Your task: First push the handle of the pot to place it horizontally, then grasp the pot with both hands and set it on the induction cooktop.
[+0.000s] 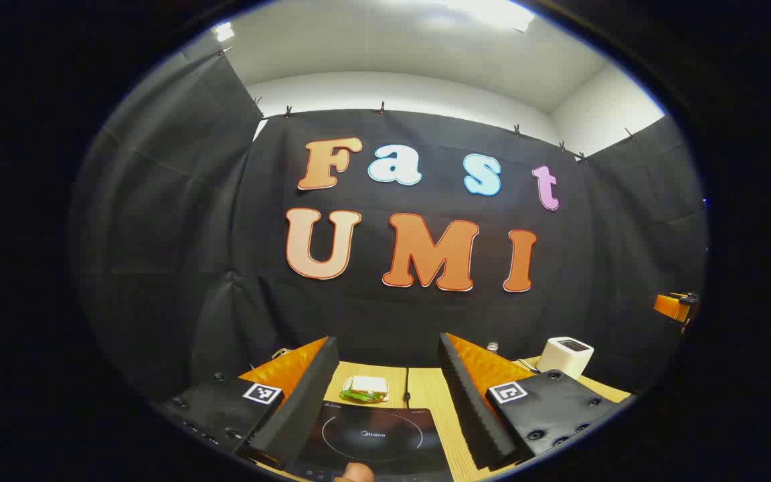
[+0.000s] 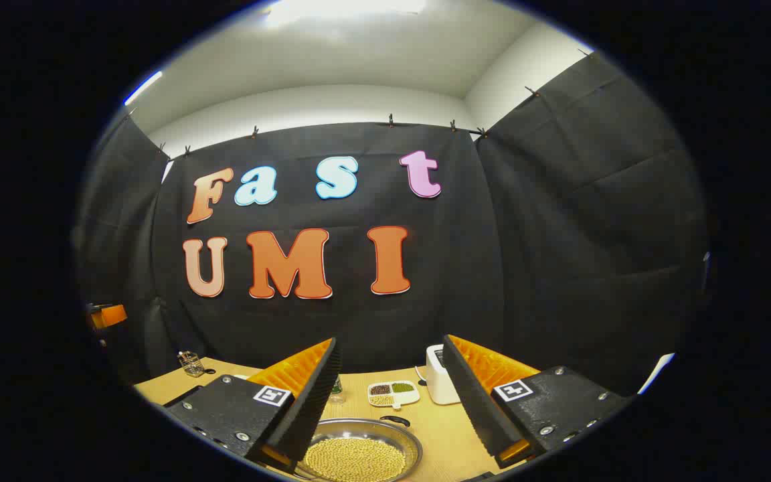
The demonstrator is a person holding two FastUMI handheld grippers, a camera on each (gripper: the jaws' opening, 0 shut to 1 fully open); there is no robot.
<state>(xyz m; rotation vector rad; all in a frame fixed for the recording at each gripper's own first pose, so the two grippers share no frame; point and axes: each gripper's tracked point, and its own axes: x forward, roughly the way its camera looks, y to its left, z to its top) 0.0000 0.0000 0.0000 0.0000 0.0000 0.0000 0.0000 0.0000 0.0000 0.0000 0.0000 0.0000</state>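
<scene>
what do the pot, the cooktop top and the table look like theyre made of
Pot: looks like polished metal, likely stainless steel; its rim is silvery and reflective.
Induction cooktop: smooth black glass or ceramic, glossy, with a printed ring.
Table: pale wood or wood-look laminate; straight grain lines show, which one I cannot tell.

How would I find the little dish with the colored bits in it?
Look at the wooden table in the right gripper view. Behind the metal pot of yellow beans, beside the white box, lies the dish. It alone is white with three compartments: dark, green and tan.
</scene>
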